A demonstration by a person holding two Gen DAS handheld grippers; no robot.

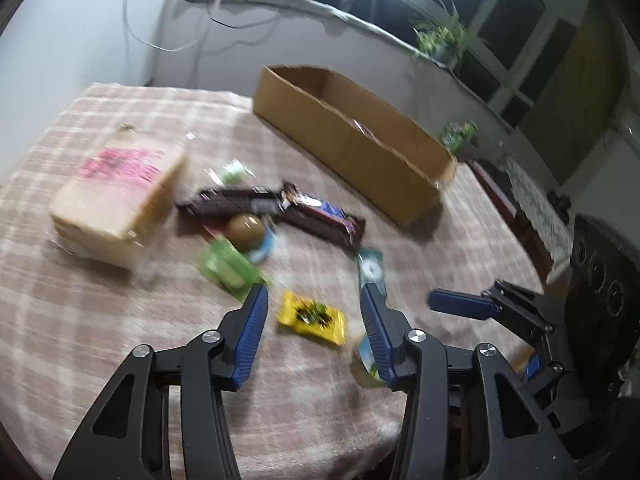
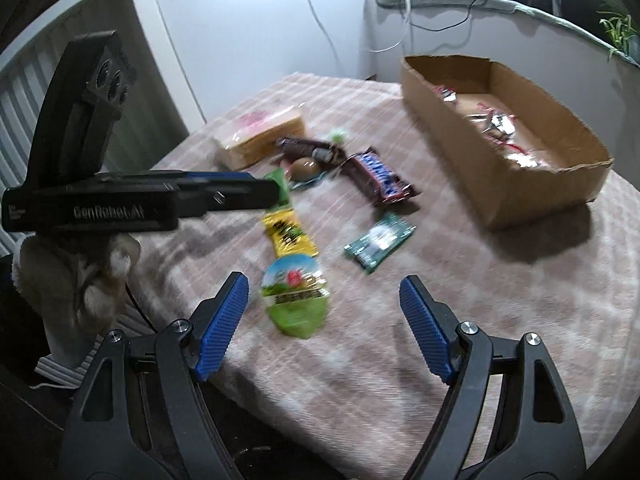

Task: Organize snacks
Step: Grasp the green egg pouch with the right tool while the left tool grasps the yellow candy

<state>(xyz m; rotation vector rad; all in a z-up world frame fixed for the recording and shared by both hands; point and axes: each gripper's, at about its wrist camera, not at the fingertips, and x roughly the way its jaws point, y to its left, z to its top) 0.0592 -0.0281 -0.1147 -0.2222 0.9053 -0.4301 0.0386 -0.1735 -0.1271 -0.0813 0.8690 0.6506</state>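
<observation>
Judging by one red-and-silver packet (image 2: 496, 124) inside the cardboard box (image 2: 532, 196) at two o'clock, sorting has barely begun: some nine snacks, yellow packet (image 1: 313, 317) included, litter the worktop (image 2: 500, 320), both the left claw (image 1: 313, 312) and right claw (image 2: 324, 300) released, grasping nothing.

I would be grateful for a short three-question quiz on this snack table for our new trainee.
1. True or false: the cardboard box already holds some packets.
2. Which snack lies in front of the left gripper, between its fingers: A) the yellow packet, B) the bread pack, C) the kiwi?
3. Fill in: the right gripper is ____ and holds nothing.

Key
1. True: red and white wrappers show inside.
2. A: it lies on the cloth in that gap, with the pads not on it.
3. Open: its fingers stand wide above the cloth, near the green-rimmed pouch.
</observation>
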